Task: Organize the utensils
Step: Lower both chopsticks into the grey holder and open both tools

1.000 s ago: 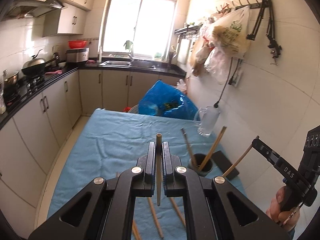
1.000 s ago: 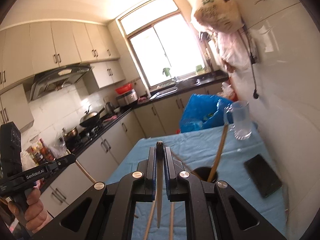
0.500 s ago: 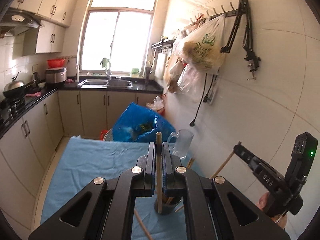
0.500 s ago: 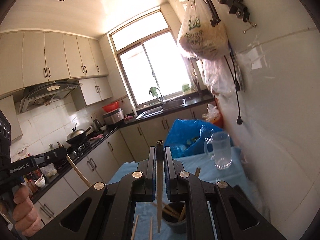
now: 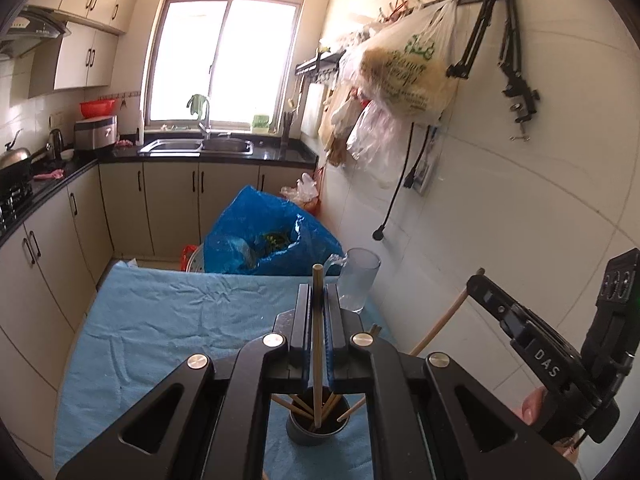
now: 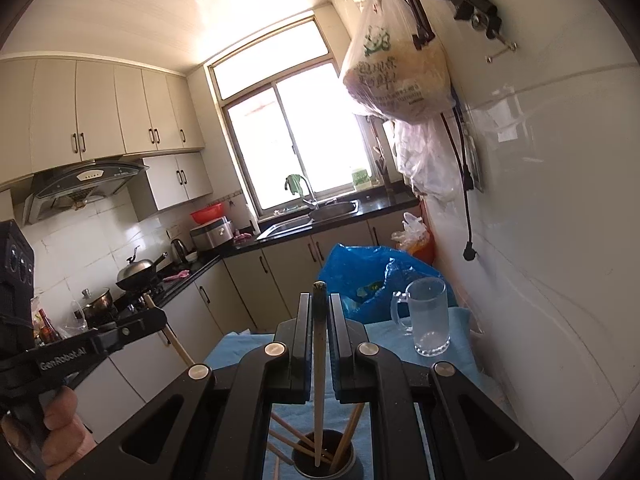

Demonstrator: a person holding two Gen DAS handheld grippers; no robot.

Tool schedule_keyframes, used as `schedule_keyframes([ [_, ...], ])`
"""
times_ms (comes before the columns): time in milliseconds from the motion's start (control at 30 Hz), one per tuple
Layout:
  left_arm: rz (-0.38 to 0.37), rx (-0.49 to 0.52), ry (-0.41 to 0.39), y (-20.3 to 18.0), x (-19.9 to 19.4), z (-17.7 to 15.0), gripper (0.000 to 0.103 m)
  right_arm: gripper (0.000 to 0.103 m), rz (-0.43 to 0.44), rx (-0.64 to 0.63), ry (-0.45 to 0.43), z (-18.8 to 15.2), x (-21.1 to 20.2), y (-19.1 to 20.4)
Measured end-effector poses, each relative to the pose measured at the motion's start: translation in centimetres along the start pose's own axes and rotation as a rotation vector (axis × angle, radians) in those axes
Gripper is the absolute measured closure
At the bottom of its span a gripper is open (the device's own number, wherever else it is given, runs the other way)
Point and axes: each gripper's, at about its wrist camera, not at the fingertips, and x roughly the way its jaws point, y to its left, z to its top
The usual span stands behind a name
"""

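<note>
Wooden chopsticks (image 5: 320, 402) fill the dark cup (image 5: 318, 426), each claw, left (image 5: 316, 300) and right (image 6: 319, 312), pinching one more above it.

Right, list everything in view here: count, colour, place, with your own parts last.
utensil holder: one, dark, on the tablecloth below both grippers, several chopsticks inside.
held chopsticks: two, wooden, one in the left gripper, one in the right, lower tips in the holder.
tablecloth: one, light blue, covering the table.
glass mug: one, clear, far right of the table.
blue bag: one, beyond the table.
hanging bag: one, whitish, on wall hooks.
left gripper: black, shut on a chopstick.
right gripper: black, shut on a chopstick.
</note>
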Motion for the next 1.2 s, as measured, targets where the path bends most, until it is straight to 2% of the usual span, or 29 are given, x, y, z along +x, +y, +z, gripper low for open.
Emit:
schedule_keyframes([
  [333,0.051,-0.026,0.124,1.5,6.4,-4.0,0.098,0.095,-0.012,0.032,0.137,-4.2,4.9,-2.1],
  [667,0.073,-0.031,0.178,2.6,8.2,-5.5,0.097,0.093,-0.034,0.064,0.247,-6.8,7.9,-3.3],
  [767,0.065,-0.041,0.179,2.8,7.8,-5.4,0.091,0.093,-0.035,0.07,0.251,-6.8,7.8,-3.5],
  [833,0.066,-0.04,0.165,2.8,7.1,-5.2,0.081,0.093,-0.035,0.07,0.243,-6.6,7.3,-3.5],
  [900,0.065,-0.039,0.148,2.6,6.3,-5.0,0.077,0.089,-0.037,0.063,0.228,-6.2,6.7,-3.1],
  [967,0.067,-0.035,0.135,2.5,5.7,-4.9,0.076,0.072,-0.039,0.057,0.204,-5.9,5.8,-2.8],
  [1067,0.071,-0.034,0.114,2.4,4.5,-4.9,0.071,0.064,-0.046,0.048,0.167,-5.5,4.4,-2.4],
  [1100,0.079,-0.032,0.104,2.4,4.1,-5.0,0.066,0.061,-0.049,0.044,0.159,-5.4,3.9,-2.2],
  [1167,0.099,-0.025,0.082,2.4,3.2,-5.4,0.059,0.046,-0.055,0.04,0.141,-5.6,3.0,-1.9],
  [1200,0.112,-0.023,0.069,2.5,2.6,-5.7,0.056,0.044,-0.063,0.035,0.128,-5.9,2.4,-1.7],
])
